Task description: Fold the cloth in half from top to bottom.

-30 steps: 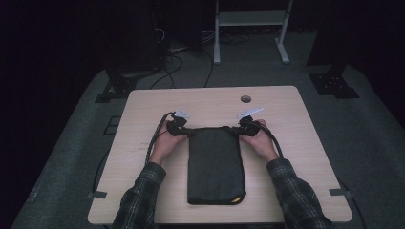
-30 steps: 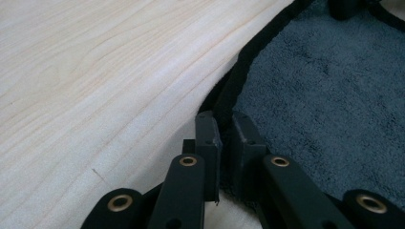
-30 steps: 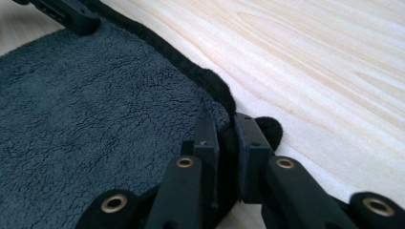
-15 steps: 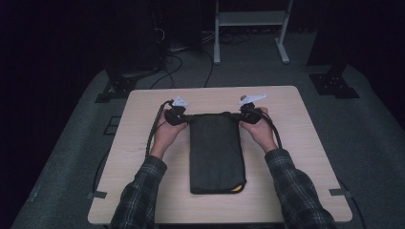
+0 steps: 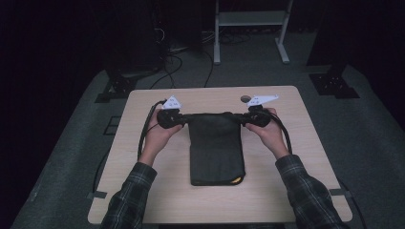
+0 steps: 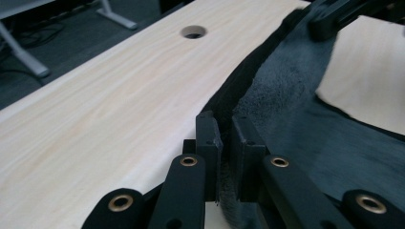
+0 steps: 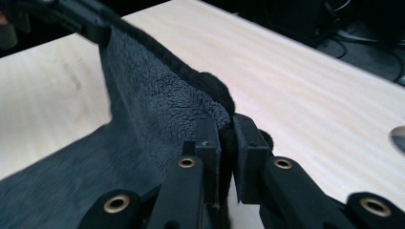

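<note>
A dark grey fleece cloth point(image 5: 216, 148), folded into a long strip with a small yellow tag at its near right corner, lies on the pale wooden table point(image 5: 143, 200). Its far edge is lifted and stretched taut between my two grippers. My left gripper point(image 5: 177, 118) is shut on the far left corner of the cloth point(image 6: 267, 95), the fabric pinched between its pads. My right gripper point(image 5: 244, 117) is shut on the far right corner of the cloth point(image 7: 157, 109). In the left gripper view the right gripper point(image 6: 325, 21) shows at the far end of the taut edge.
A round cable hole point(image 5: 245, 99) is in the table just beyond the right gripper. Black cables trail from both grippers over the table's sides. Beyond the far edge stand a white metal frame point(image 5: 248, 19) and dark stands on the grey carpet.
Both grippers have risen and moved toward the far edge, lifting the cloth's far edge off the table and pulling it taut. The cloth has slid slightly away from the person.
</note>
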Motion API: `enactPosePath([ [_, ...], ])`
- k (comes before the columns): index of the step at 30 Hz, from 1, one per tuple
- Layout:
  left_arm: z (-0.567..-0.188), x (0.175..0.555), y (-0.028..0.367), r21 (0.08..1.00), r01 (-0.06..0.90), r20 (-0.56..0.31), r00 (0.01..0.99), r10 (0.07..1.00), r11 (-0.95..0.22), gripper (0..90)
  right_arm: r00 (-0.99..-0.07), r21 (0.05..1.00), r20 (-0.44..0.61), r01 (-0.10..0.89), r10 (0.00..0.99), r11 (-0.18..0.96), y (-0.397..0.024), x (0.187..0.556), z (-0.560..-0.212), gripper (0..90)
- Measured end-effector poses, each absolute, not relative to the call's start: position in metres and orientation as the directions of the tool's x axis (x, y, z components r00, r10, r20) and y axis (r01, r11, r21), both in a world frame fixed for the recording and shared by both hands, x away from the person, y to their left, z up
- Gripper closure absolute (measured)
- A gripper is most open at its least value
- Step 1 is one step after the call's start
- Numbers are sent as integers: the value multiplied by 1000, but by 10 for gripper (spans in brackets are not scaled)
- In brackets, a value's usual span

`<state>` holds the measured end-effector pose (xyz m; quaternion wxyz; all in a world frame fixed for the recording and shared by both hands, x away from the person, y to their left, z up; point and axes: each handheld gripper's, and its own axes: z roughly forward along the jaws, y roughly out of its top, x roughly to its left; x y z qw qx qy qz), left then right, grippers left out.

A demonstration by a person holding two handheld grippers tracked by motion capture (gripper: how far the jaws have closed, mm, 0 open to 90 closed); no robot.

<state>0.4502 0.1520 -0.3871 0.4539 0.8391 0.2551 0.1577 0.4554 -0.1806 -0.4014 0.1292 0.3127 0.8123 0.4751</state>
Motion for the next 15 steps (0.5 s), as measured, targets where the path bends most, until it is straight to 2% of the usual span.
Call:
enactPosePath([
  [5, -391, 431, 149, 831, 267, 39, 847, 530, -487, 832, -791, 846, 99, 386, 604, 367, -185, 439, -413, 812],
  [15, -404, 398, 151, 830, 288, -18, 870, 493, -477, 832, -806, 840, 158, 413, 570, 351, -193, 410, -431, 810],
])
